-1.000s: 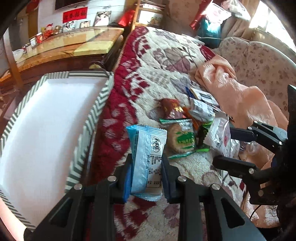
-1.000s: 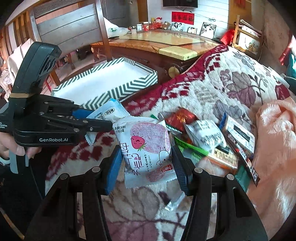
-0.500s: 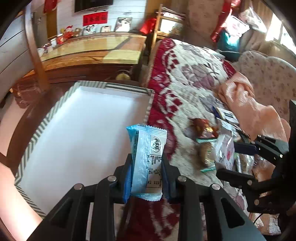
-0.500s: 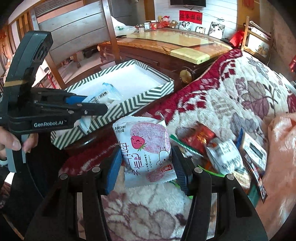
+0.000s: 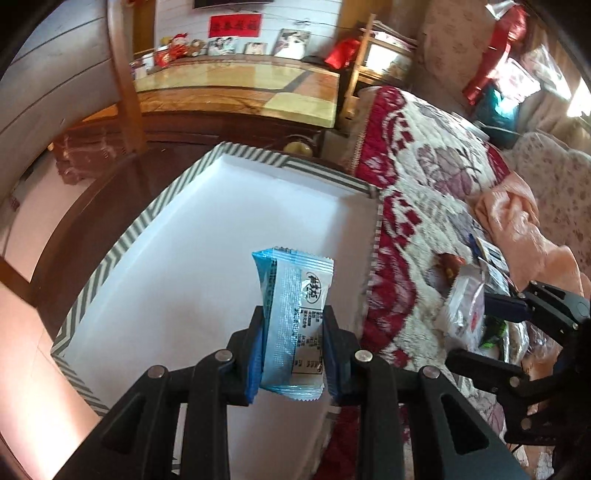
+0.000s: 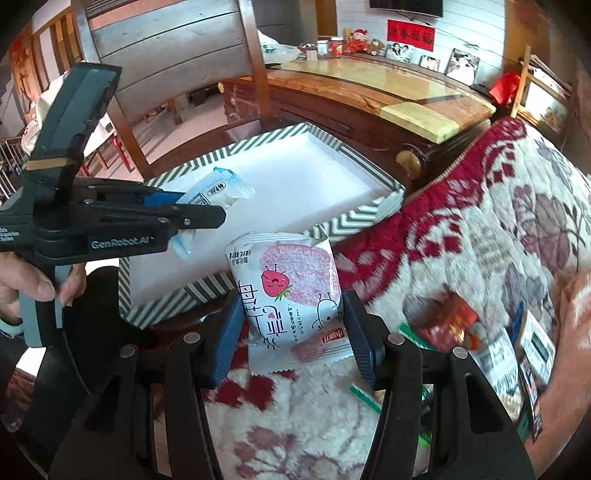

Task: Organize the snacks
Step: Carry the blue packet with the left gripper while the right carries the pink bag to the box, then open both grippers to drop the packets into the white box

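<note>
A long wooden cabinet (image 6: 388, 99) with a glossy amber and pale-yellow top runs along the white panelled back wall (image 5: 177, 22). A red banner (image 6: 410, 31) hangs on that wall; framed photographs (image 6: 461, 66) and small ornaments line the cabinet's rear edge. A wooden chair back (image 6: 166, 40) stands at the cabinet's left end. A red-and-cream floral blanket (image 5: 436, 155) covers the seating at right. Daylight enters at the far right edge.

Blue packet (image 5: 293, 325), green-striped box (image 5: 122, 243)
</note>
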